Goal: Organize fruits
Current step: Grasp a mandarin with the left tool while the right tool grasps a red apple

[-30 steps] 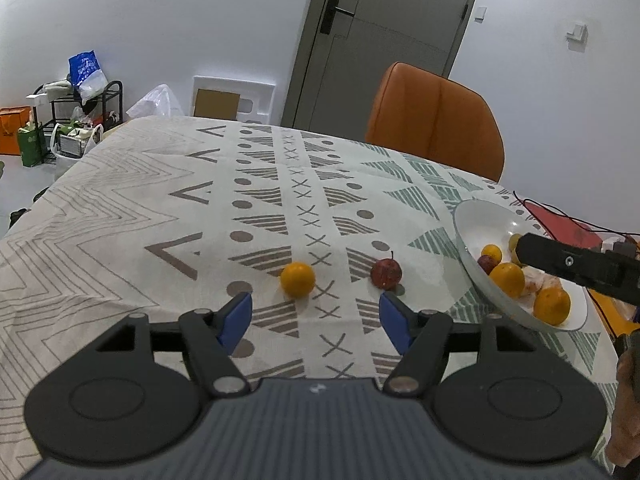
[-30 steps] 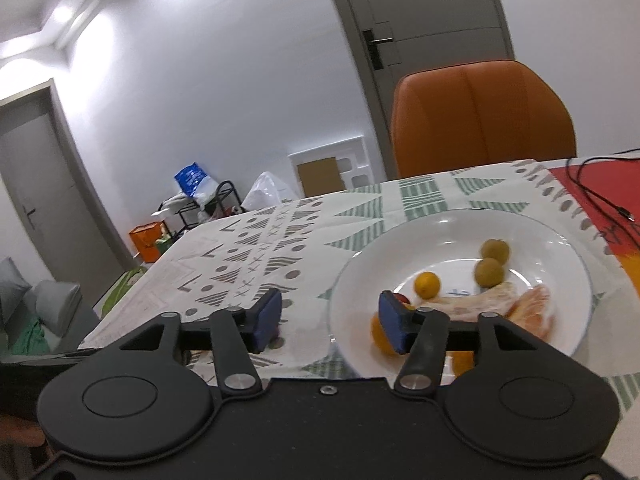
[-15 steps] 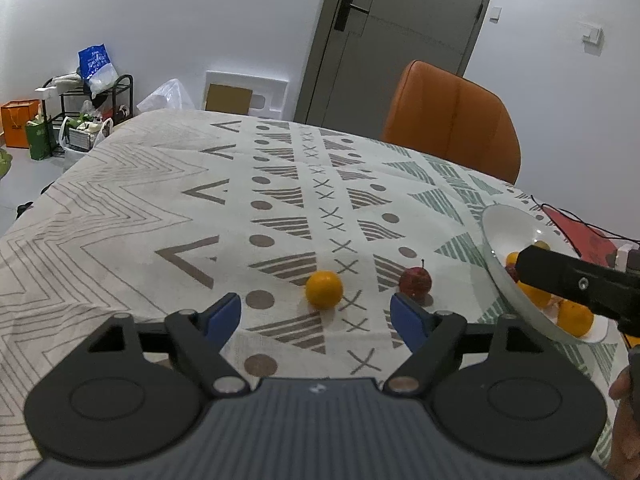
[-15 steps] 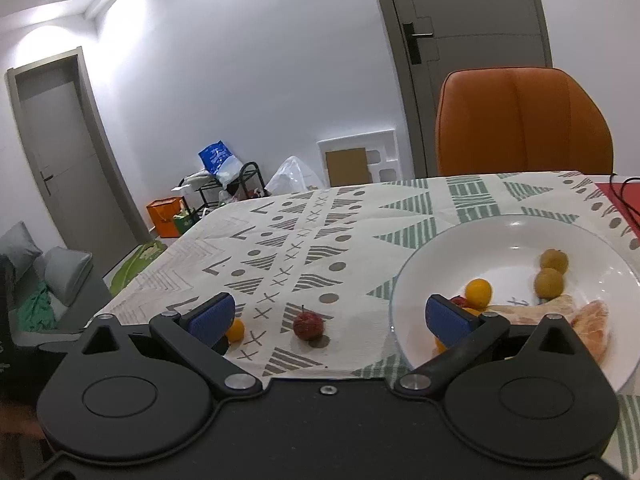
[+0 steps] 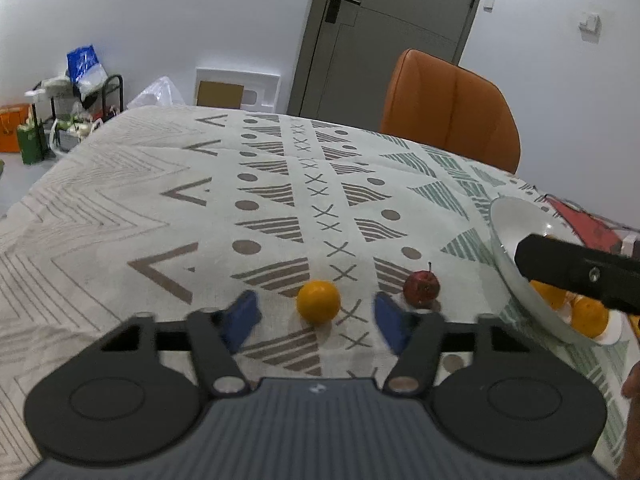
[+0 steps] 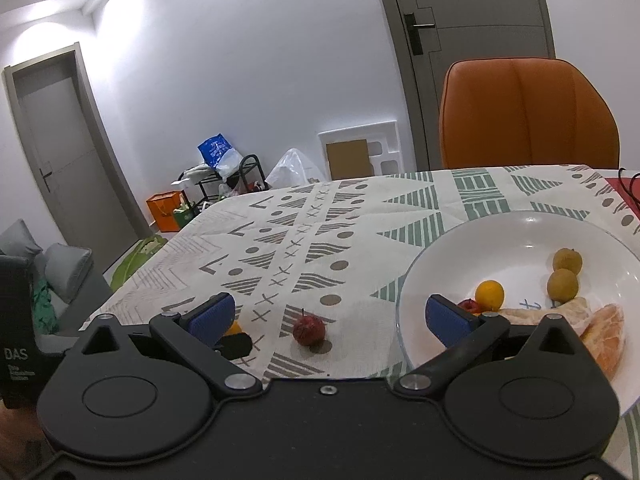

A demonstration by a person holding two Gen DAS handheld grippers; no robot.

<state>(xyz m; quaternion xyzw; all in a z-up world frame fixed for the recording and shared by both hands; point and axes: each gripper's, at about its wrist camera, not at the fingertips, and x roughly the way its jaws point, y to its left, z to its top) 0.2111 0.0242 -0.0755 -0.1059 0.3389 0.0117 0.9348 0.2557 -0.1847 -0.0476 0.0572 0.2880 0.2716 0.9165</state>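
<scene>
- Your left tool (image 5: 316, 322) hangs low over the surface (image 5: 160, 208), its blue pads spread apart and holding nothing.
- The orange (image 5: 318, 301) sits on the patterned cloth just ahead of that gap, roughly centred between the pads.
- The small red apple (image 5: 421, 289) rests on the cloth just to the right of the orange, between it and the white bowl (image 5: 516, 224).
- Your right tool (image 6: 332, 316) is also spread wide and empty; from its camera the apple (image 6: 308, 330) lies in line with the gap, left of the bowl (image 6: 500, 232).
- The bowl holds a small orange (image 6: 489, 295), two brownish round fruits (image 6: 563, 285), peeled citrus pieces (image 6: 604, 332) and a red fruit partly hidden behind the right pad.
- Beyond the bowl, an orange chair (image 6: 528, 112) stands at the far edge of the surface.
</scene>
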